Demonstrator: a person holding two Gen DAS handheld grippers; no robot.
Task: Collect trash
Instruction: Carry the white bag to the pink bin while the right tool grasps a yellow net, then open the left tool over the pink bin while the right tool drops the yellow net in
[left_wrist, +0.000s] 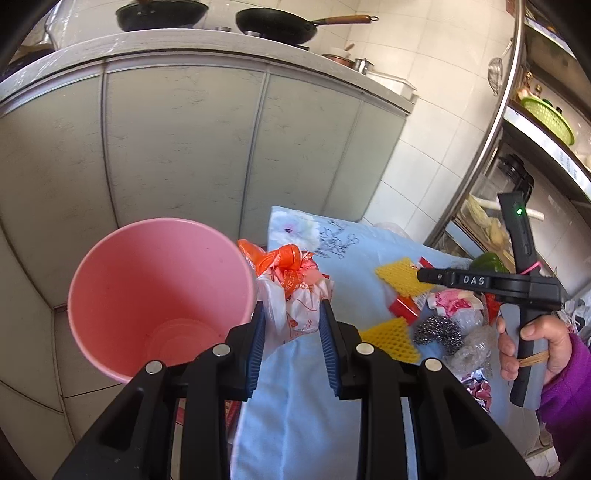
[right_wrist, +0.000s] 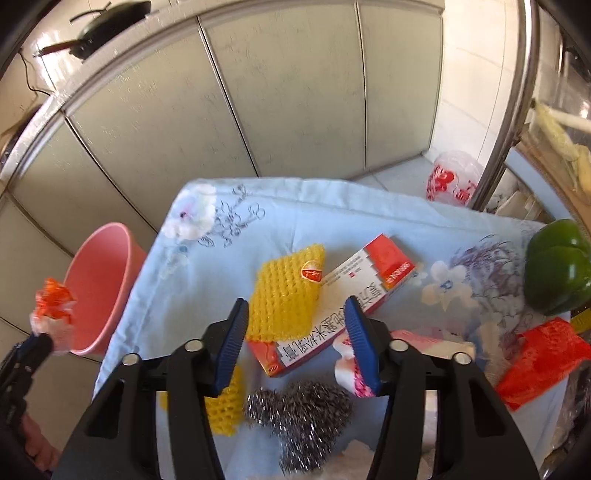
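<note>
One bag (left_wrist: 291, 295) sits clamped in my left gripper (left_wrist: 291, 325); the pink bin (left_wrist: 147, 280) lies just left. Right gripper (right_wrist: 295, 332) gapes empty.

Smooth matt plastic on the pink bin (left_wrist: 159, 291), soft printed cloth (right_wrist: 332, 221) underneath, a glinting wire-metal scourer (right_wrist: 299, 417), yellow foam netting (right_wrist: 284, 291), and probably thin crinkly plastic for that bag (left_wrist: 291, 295)

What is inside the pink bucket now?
The pink bucket looks empty: its bare inner wall and most of its bottom show. The left gripper, holding a crumpled plastic bag beside the rim, covers the nearest part of the bottom.
</note>
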